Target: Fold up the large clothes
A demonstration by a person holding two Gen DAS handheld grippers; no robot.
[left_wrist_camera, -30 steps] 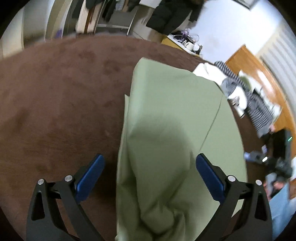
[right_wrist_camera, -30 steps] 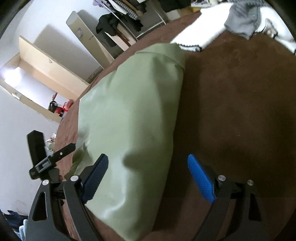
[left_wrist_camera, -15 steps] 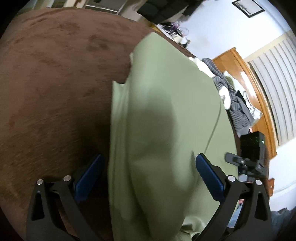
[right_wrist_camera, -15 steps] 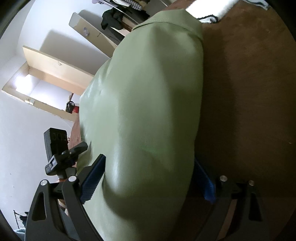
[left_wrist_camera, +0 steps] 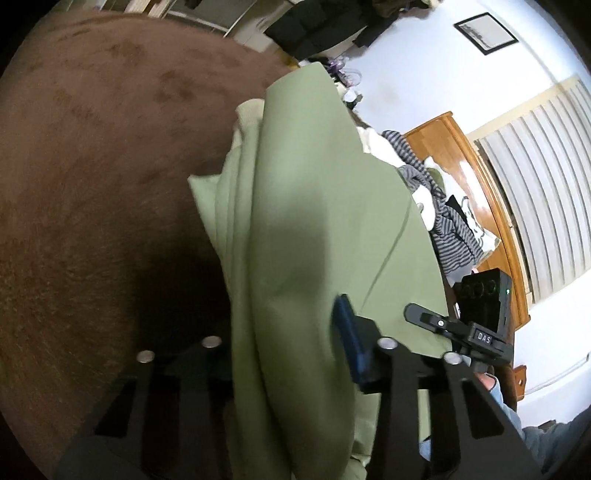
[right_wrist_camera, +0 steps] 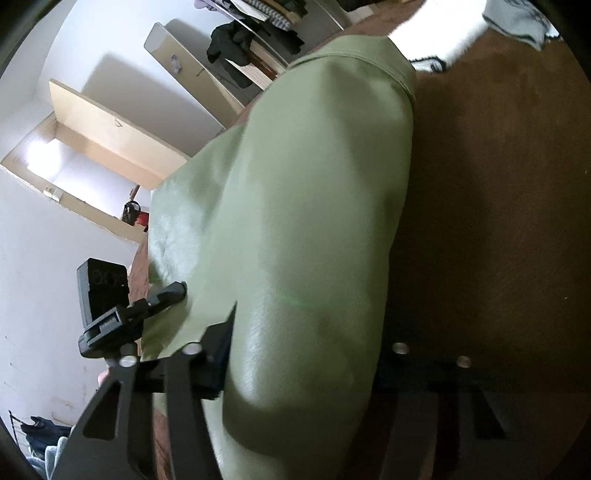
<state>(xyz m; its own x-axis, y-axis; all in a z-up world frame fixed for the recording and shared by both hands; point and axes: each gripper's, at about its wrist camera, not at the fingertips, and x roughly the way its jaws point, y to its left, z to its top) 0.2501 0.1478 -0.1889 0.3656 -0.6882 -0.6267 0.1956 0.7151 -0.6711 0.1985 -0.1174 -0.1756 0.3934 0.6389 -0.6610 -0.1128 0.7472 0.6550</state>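
A large pale green garment lies lengthwise on a brown plush surface. In the left wrist view my left gripper is closing on a bunched fold at the garment's near end. Its blue right pad presses into the cloth, and the other pad is hidden behind the fold. In the right wrist view the green garment fills the gap of my right gripper, whose jaws are closing on the near edge. Each view also shows the other gripper beside the cloth: the right gripper and the left gripper.
A heap of striped and white clothes lies beyond the garment by a wooden headboard. A white cloth lies at the far end. Dark jackets hang at the back. A person's blue sleeve is at lower right.
Both grippers have come down onto the garment's near end and narrowed from wide open until the cloth fills the gap. The left one tipped downward; the fold is now bunched up.
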